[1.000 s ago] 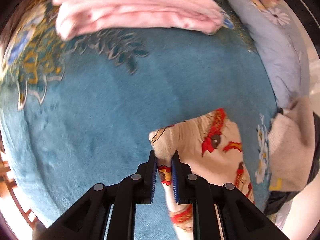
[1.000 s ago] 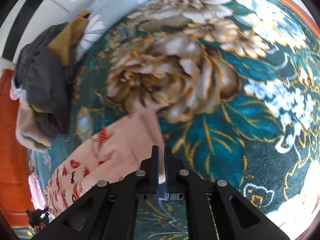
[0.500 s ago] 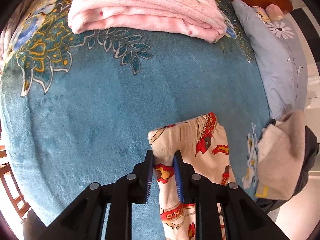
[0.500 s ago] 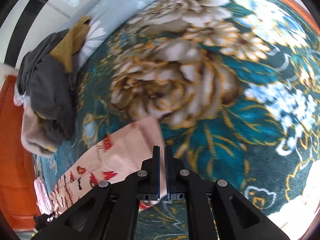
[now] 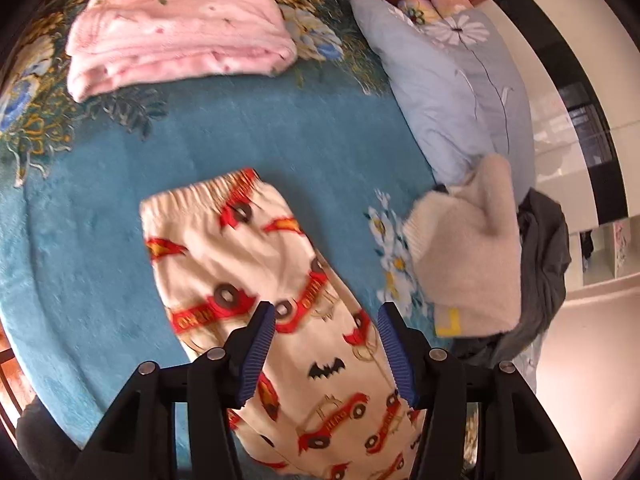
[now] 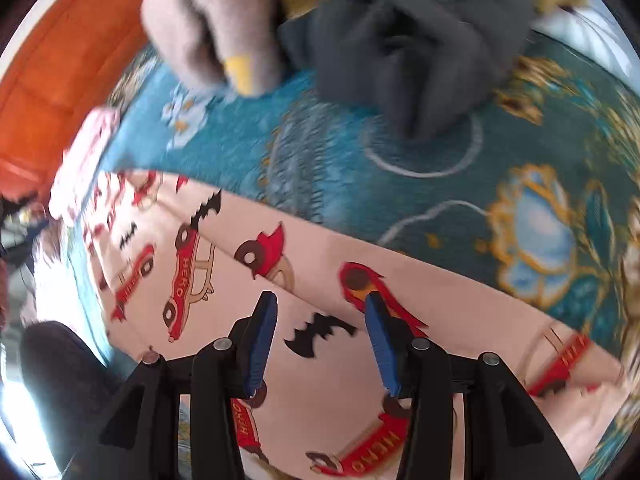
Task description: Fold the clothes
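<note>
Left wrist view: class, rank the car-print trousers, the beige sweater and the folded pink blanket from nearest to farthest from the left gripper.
1. Car-print trousers: lying flat directly beneath the open left gripper.
2. Beige sweater: to the right, at the bed's edge.
3. Folded pink blanket: far upper left, near the headboard.

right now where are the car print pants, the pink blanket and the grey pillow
pants [image 5: 256,264], left wrist view, upper part below the waistband
pink blanket [image 5: 176,32], left wrist view, top of the folded stack
grey pillow [image 5: 452,92], left wrist view, middle of its face
</note>
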